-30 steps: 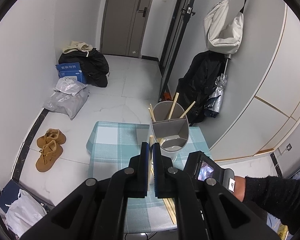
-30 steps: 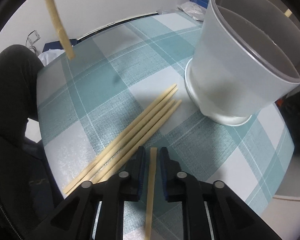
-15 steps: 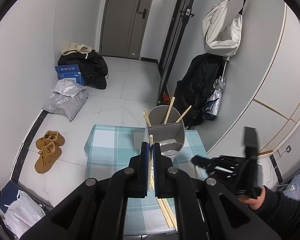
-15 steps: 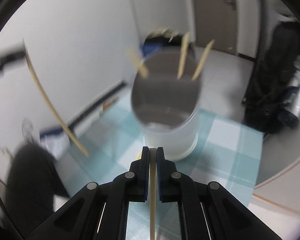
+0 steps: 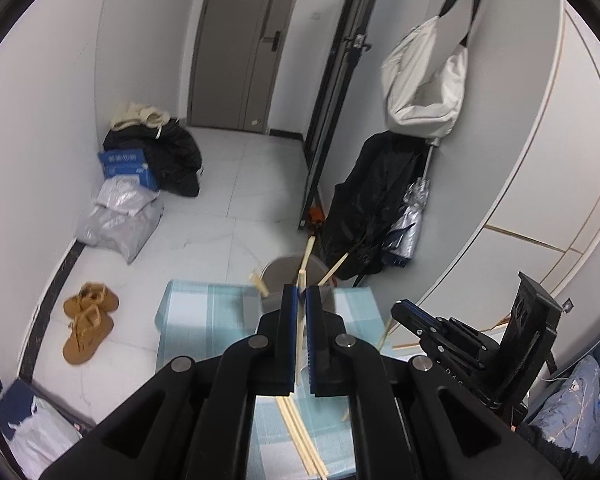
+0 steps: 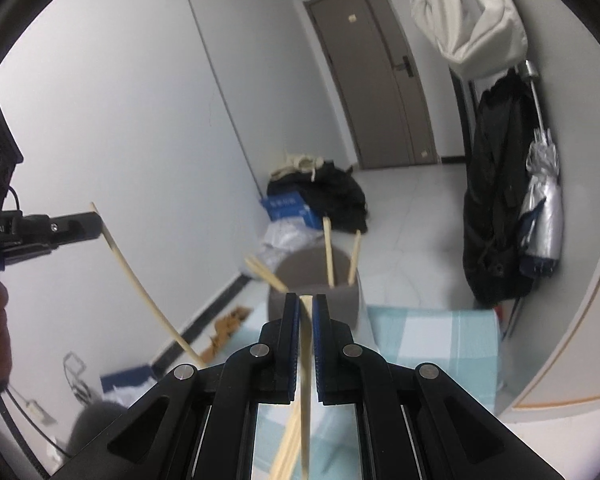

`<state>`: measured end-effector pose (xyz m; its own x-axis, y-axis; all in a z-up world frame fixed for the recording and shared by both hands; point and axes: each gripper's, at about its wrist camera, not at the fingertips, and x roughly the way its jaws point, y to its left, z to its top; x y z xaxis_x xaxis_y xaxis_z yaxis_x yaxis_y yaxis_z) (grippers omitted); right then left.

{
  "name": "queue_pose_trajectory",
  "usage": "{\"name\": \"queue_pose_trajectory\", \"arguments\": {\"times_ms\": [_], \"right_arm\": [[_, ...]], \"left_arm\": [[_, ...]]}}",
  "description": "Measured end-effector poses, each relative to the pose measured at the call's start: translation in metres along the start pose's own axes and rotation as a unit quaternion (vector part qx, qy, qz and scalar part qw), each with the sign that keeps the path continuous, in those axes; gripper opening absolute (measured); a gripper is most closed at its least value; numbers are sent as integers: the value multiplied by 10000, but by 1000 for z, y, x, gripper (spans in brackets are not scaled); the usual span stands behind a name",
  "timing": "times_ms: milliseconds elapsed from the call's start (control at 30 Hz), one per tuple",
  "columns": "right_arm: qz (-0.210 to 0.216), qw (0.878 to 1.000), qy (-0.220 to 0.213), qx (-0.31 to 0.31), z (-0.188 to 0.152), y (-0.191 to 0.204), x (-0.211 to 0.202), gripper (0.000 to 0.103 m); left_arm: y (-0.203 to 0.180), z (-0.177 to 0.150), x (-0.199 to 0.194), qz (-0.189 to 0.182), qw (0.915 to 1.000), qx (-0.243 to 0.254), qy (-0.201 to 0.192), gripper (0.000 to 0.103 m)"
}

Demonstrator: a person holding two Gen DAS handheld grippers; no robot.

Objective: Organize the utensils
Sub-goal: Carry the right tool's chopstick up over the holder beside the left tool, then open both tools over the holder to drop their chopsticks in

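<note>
A: What changed? The right gripper [image 6: 306, 304] was low over the table [image 5: 204, 320]; now it's lifted, pinching a chopstick [image 6: 305, 380].

B: The left gripper [image 5: 301, 300] is clamped on another chopstick [image 5: 300, 320]. The gray holder [image 6: 300, 268] has several chopsticks standing inside, and loose chopsticks [image 5: 300, 436] lie on the table.

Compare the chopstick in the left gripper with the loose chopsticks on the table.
The left gripper's chopstick is clamped and lifted off the table; the loose chopsticks lie flat on its checked cloth. The held chopstick is single; the loose ones lie side by side in a bunch. The held one points toward the grey holder. All are pale wooden sticks.
</note>
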<state>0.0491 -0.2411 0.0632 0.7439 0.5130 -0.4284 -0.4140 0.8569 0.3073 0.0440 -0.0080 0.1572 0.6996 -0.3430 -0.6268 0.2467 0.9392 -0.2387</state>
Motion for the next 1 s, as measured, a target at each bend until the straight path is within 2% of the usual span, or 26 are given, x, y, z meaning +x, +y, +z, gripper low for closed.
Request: {"name": "queue_pose_trajectory", "arguments": {"times_ms": [300, 467, 567, 700, 833, 933, 1000], "right_arm": [[-3, 9946, -1033, -51, 75, 14, -17, 6], [-192, 9874, -1567, 137, 114, 2, -7, 6], [-249, 9851, -1695, 146, 129, -1, 7, 6], [-292, 9853, -1679, 135, 135, -6, 34, 6], [-326, 9866, -1598, 76, 127, -14, 59, 6], [-432, 9865, -1578, 8, 117, -20, 72, 6], [-458, 9870, -1539, -61, 109, -21, 80, 6]], "left_arm": [[-18, 46, -2, -166, 9988, 202, -402, 0], [-10, 68, 17, -86, 9988, 146, -465, 0], [-2, 73, 35, -22, 9991, 107, -421, 0], [6, 73, 60, 57, 9994, 113, -318, 0], [13, 68, 85, 61, 9996, 143, -223, 0], [22, 64, 101, -42, 10000, -33, -19, 0], [27, 59, 108, 53, 9999, -58, 72, 0]]}}
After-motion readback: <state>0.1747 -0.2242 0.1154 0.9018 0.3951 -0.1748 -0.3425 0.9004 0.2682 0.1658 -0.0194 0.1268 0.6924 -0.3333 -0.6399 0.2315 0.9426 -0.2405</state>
